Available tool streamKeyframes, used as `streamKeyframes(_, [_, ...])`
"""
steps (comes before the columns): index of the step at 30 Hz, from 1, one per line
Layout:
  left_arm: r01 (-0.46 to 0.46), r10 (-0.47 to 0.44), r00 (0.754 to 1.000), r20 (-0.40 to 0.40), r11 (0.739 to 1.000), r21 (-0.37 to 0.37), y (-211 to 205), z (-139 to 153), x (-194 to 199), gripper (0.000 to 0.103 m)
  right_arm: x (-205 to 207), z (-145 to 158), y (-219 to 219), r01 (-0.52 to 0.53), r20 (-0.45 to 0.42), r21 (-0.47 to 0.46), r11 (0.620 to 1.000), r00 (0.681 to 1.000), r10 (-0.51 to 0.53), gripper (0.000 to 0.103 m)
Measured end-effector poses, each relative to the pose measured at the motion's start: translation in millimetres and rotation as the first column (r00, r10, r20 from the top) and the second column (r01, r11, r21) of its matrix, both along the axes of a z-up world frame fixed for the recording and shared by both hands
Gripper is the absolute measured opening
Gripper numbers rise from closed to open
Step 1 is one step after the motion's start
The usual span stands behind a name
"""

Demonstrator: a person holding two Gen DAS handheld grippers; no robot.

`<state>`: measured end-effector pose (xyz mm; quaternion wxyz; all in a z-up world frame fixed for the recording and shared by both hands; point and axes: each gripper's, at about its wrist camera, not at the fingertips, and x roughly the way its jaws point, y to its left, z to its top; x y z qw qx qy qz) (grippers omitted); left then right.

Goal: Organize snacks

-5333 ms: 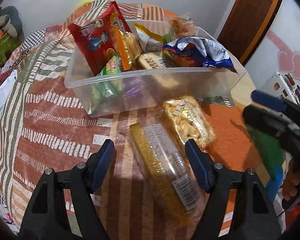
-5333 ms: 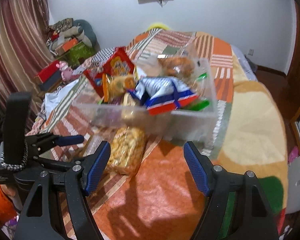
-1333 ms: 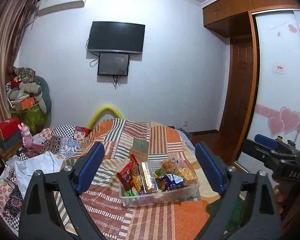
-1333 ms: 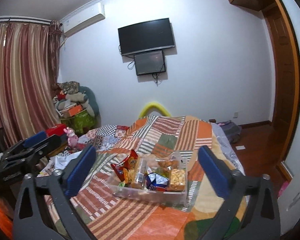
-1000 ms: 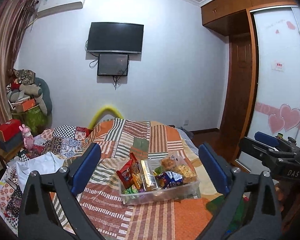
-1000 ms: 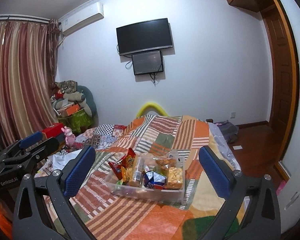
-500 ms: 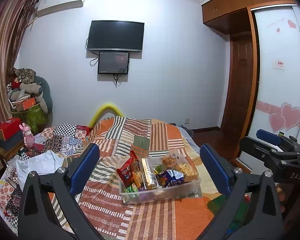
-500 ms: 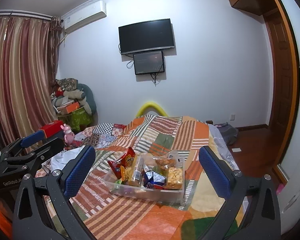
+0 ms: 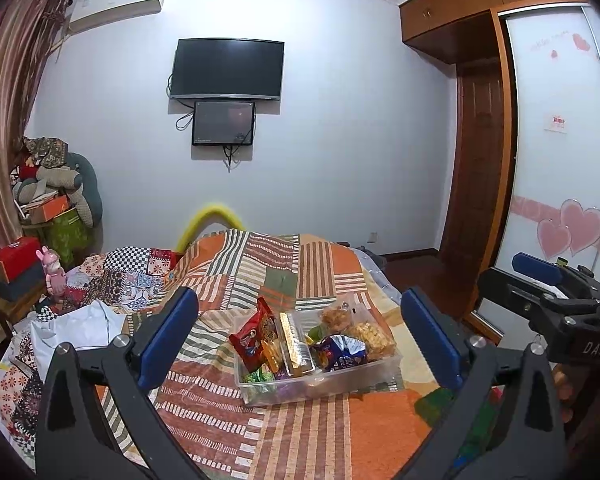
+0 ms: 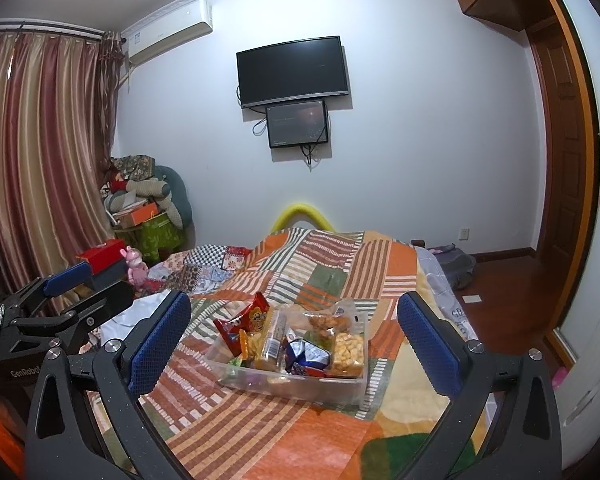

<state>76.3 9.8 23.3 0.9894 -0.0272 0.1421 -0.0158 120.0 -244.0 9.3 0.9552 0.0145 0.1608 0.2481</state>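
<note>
1. The left gripper (image 9: 298,338) is held up well back from the bed (image 9: 260,264), its blue-padded fingers (image 9: 168,338) spread wide and grasping nothing.
2. The right gripper (image 10: 294,338) is likewise raised and apart from the snacks, fingers (image 10: 428,344) released and empty.
3. The clear plastic bin (image 9: 320,386) sits on the bed's patchwork blanket (image 10: 328,264), seen between each gripper's fingers but far beyond them.
4. All visible snacks are inside the bin: a red packet (image 9: 254,332) upright at its left end, a gold-wrapped packet (image 9: 296,344) beside it, a blue-and-white bag (image 10: 306,354) toward the front, and a clear pack of yellow puffs (image 10: 346,354) at its right end.
5. A television (image 10: 292,70) hangs on the wall behind the bed, with a smaller screen (image 10: 298,124) just under it.
</note>
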Motion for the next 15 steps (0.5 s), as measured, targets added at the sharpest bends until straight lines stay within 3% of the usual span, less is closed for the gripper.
streamKeyframes(15, [0.001,-0.001,1.0,-0.004,1.0,-0.003,-1.2,0.6,1.5,0.103,1.5,-2.5,-2.7,0.002,-0.004,-0.001,1.0,1.0,-0.002,0.103])
